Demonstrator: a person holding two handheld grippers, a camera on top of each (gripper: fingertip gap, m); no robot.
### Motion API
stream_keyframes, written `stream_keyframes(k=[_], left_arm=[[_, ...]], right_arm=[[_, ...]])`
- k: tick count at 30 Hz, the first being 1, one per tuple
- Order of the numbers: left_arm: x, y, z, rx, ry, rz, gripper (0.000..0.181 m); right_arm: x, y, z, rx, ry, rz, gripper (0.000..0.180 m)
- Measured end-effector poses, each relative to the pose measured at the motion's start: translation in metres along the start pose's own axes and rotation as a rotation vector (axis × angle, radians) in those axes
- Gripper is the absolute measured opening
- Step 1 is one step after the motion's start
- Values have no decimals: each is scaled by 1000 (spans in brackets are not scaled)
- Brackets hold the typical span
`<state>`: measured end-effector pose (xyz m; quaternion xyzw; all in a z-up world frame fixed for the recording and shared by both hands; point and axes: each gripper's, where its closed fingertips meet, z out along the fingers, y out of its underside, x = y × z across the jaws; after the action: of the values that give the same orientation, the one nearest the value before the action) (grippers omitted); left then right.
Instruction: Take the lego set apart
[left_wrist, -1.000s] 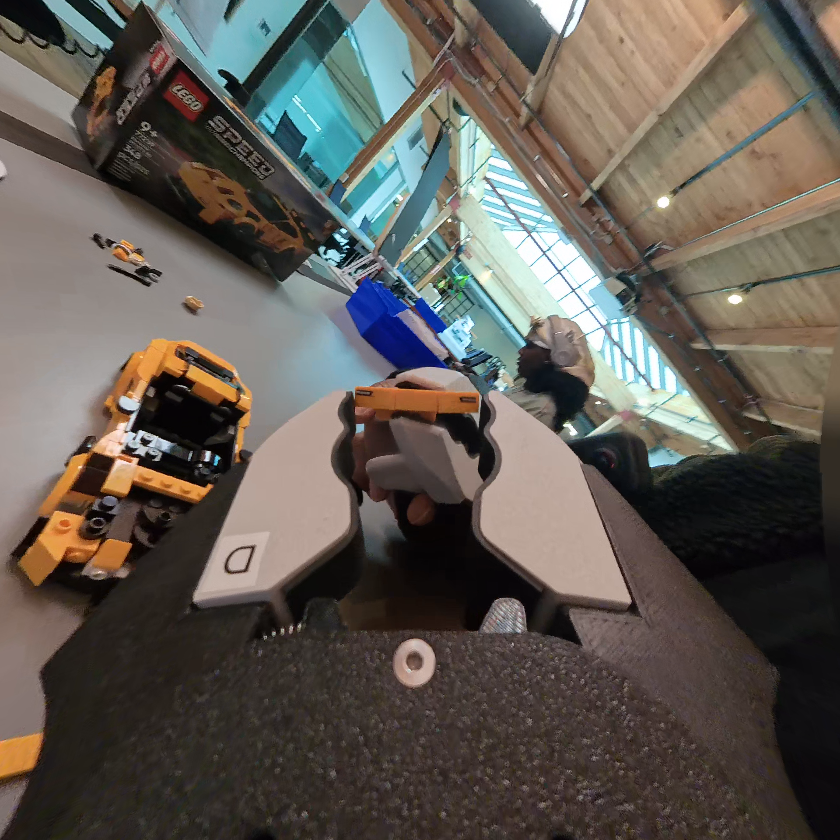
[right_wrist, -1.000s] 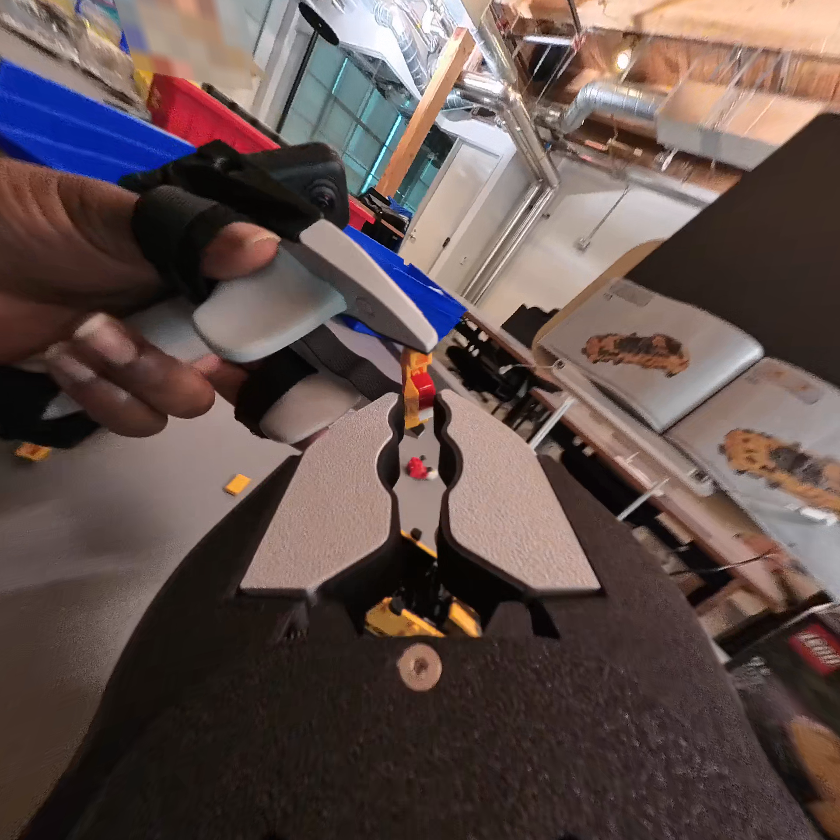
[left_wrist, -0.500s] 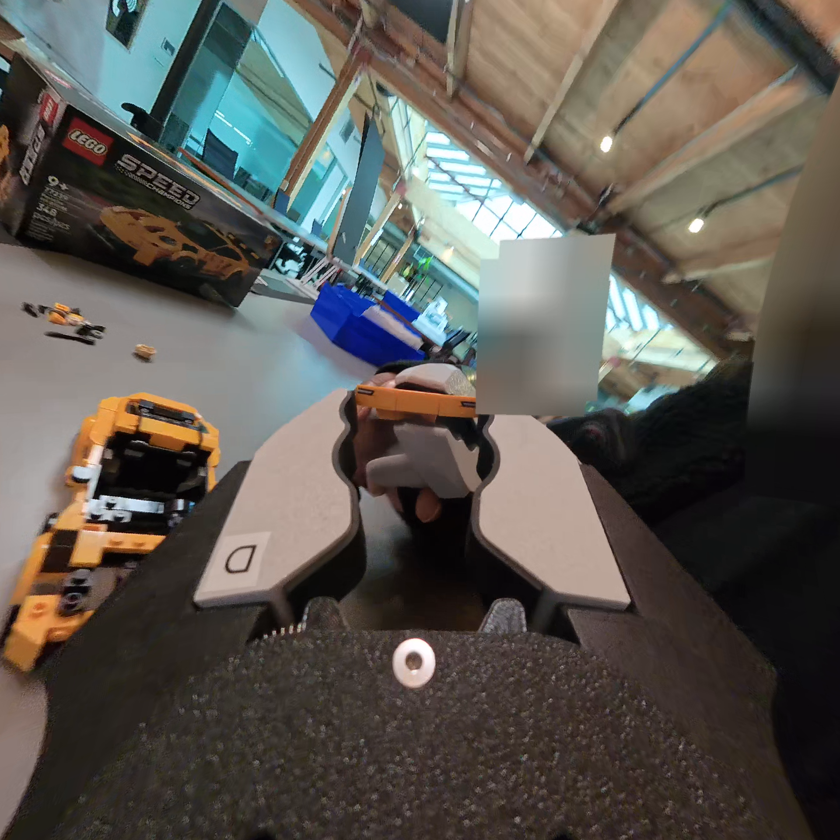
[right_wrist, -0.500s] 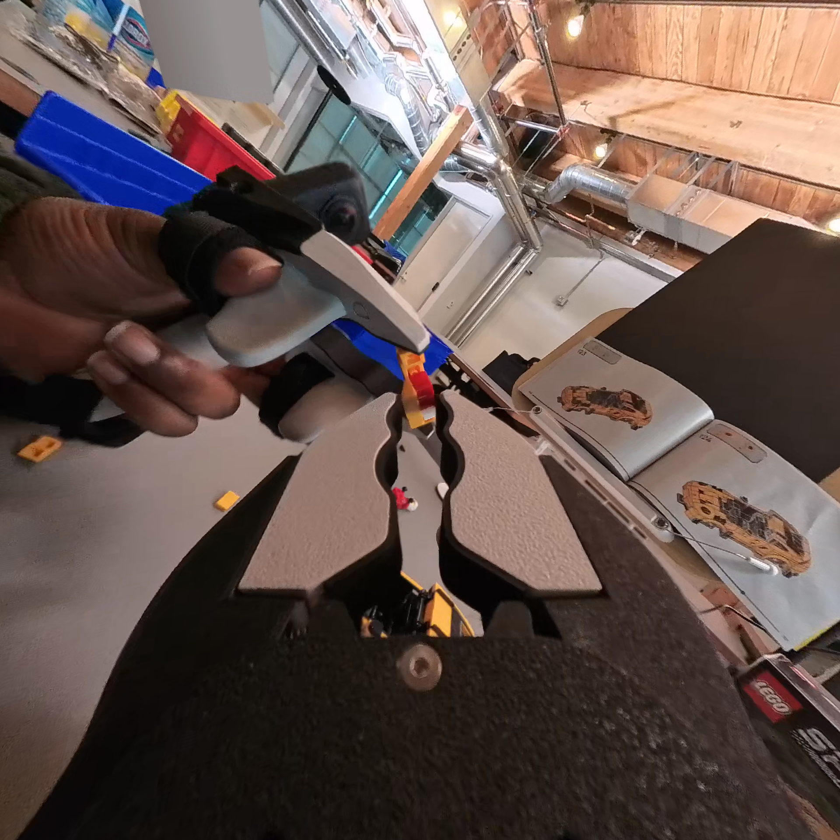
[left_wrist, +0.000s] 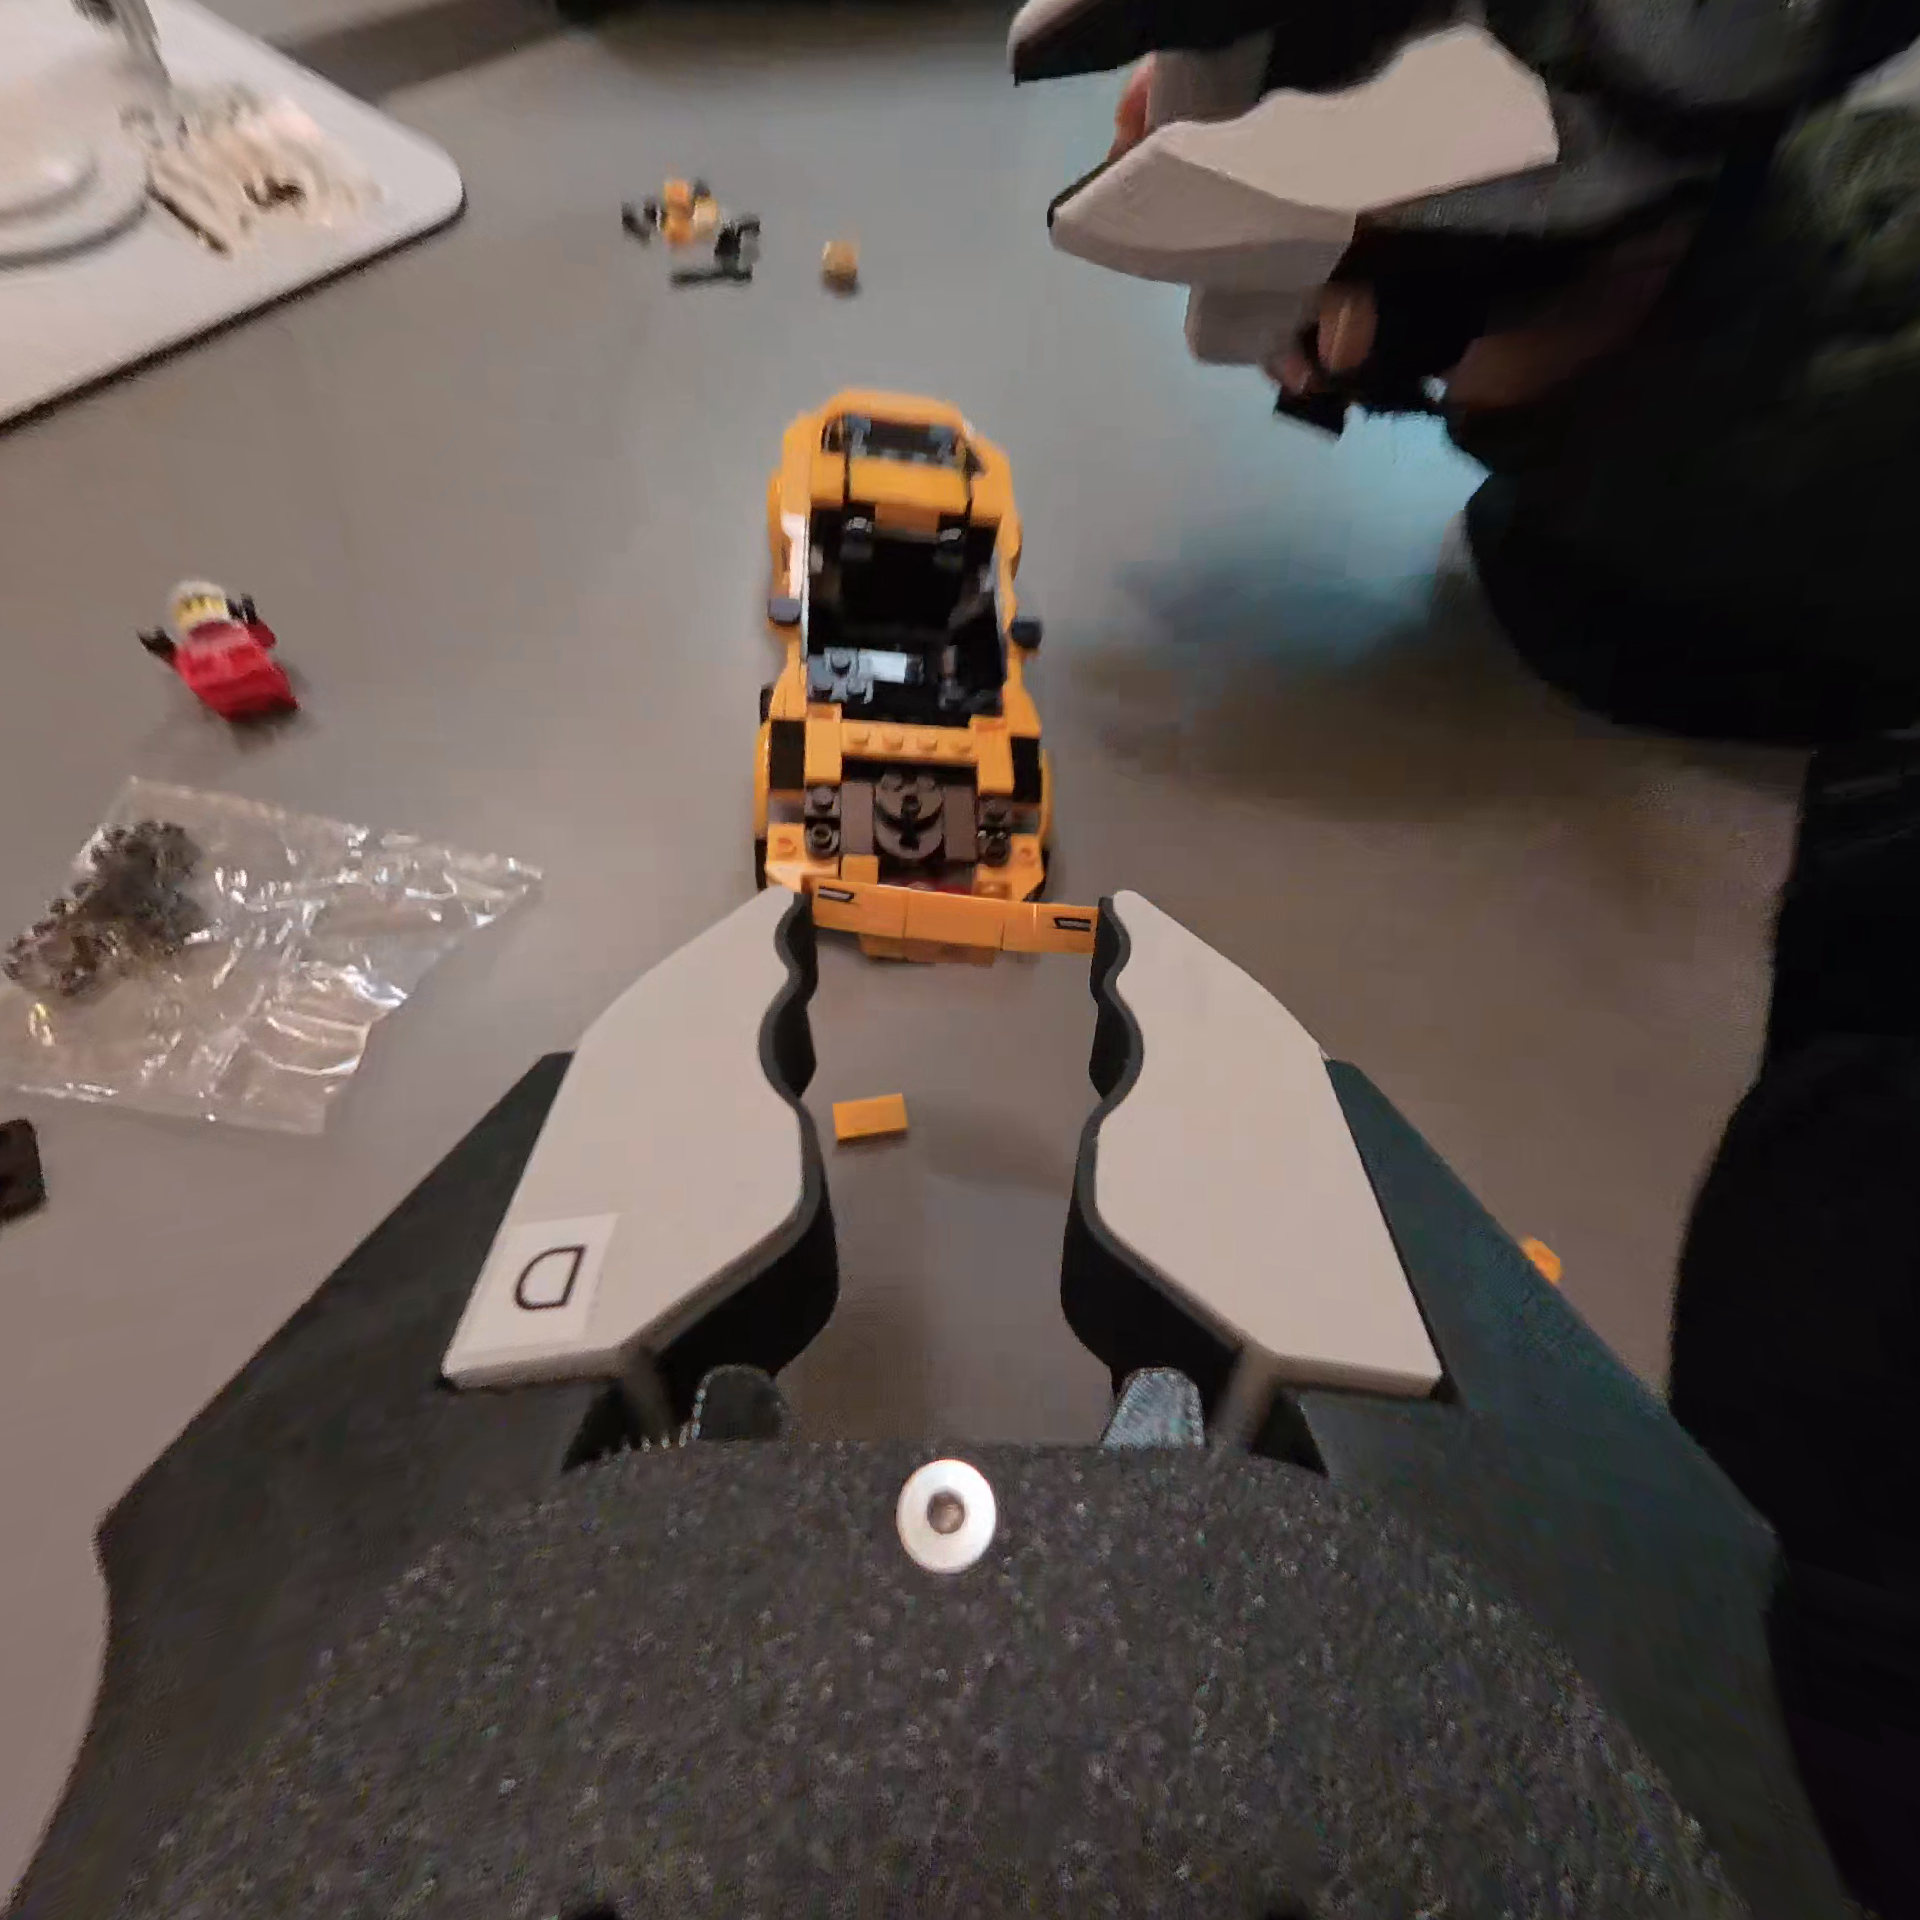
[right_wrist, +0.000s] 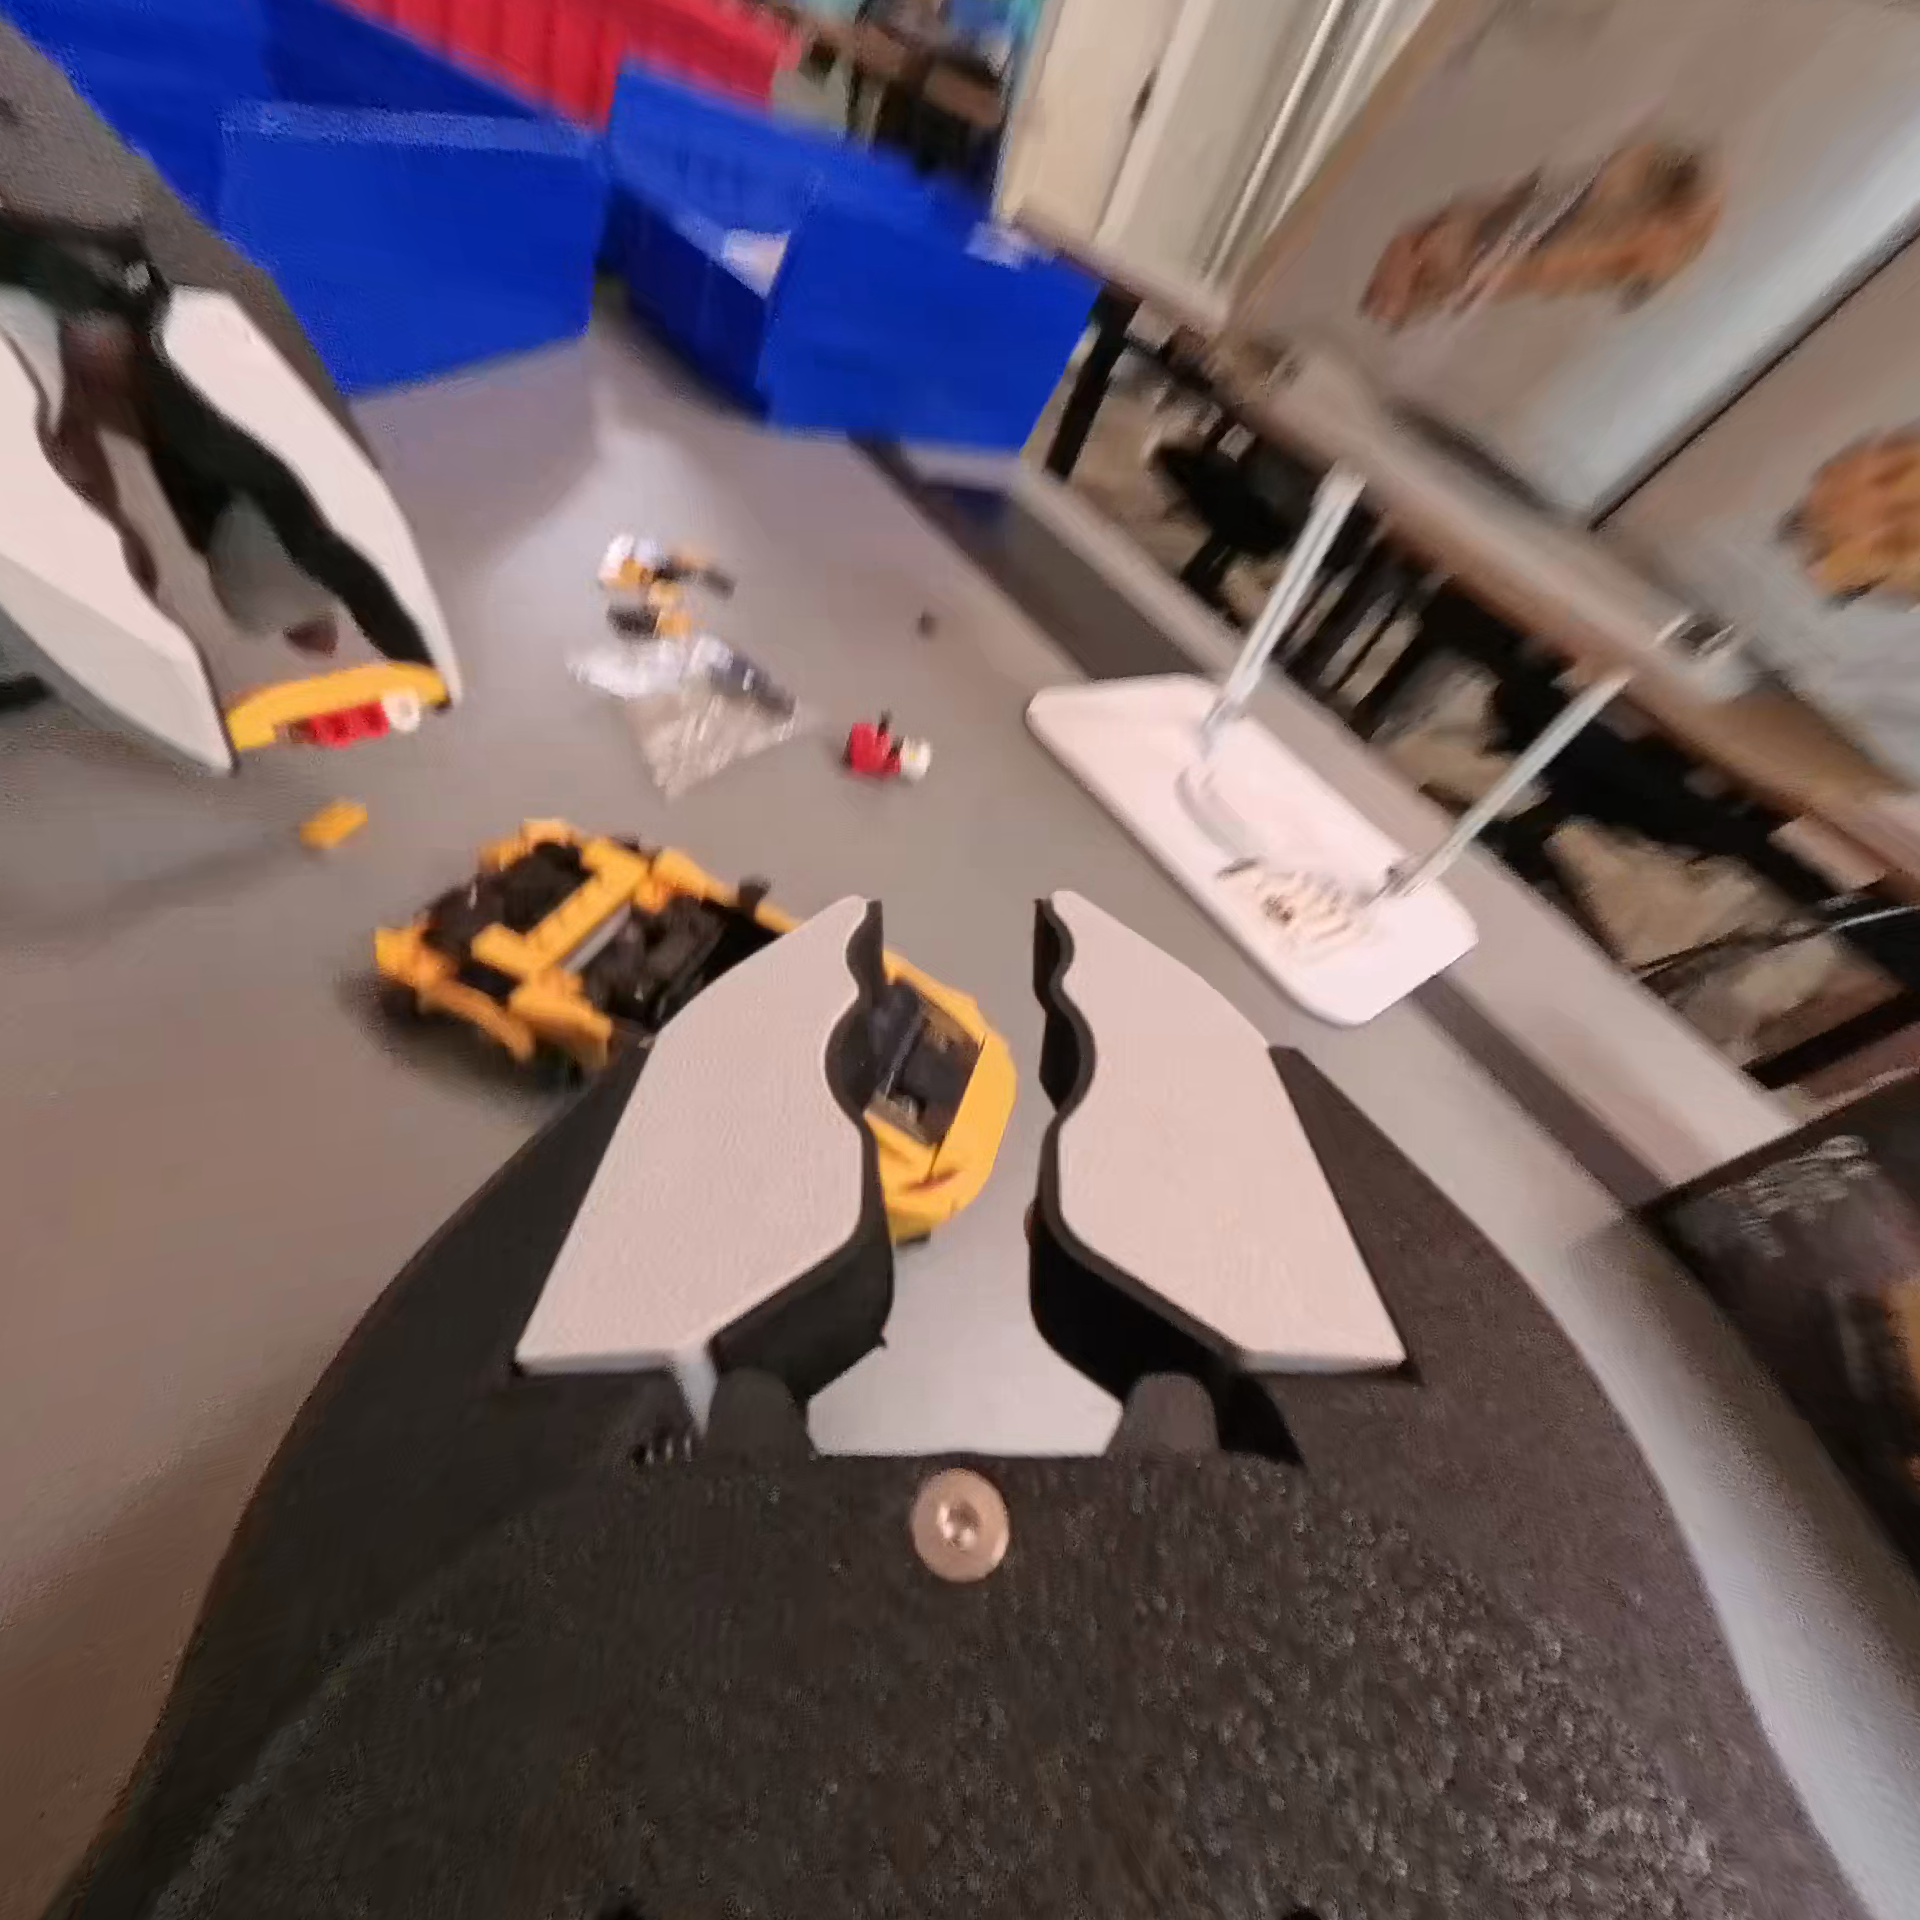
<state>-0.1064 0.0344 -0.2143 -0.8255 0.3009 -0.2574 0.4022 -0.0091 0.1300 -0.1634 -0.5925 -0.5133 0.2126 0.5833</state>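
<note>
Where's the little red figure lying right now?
In the left wrist view, the red figure lies on the grey table, left of the orange car and just beyond the clear plastic bag.

Grey table (right_wrist: 987, 852); blue bins (right_wrist: 416, 229) behind, seemingly stacked.

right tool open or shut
Open: in the right wrist view the right tool has a clear gap between its fingertips, with nothing held between them.
</note>
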Motion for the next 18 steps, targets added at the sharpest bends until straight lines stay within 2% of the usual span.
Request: stream_keyframes(k=[4, 9, 13, 18], left_arm=[[-3, 15, 15, -102, -16, -14, 50], [-7, 21, 26, -170, -39, -7, 51], [-8, 22, 32, -211, -48, 11, 50], [-10, 24, 33, -243, -66, 41, 50]], right_arm=[[-5, 47, 6, -197, -284, 79, 40], [-5, 76, 9, -302, -533, 105, 50], [-12, 82, 15, -342, -623, 95, 48], [-14, 82, 13, -340, -646, 94, 49]])
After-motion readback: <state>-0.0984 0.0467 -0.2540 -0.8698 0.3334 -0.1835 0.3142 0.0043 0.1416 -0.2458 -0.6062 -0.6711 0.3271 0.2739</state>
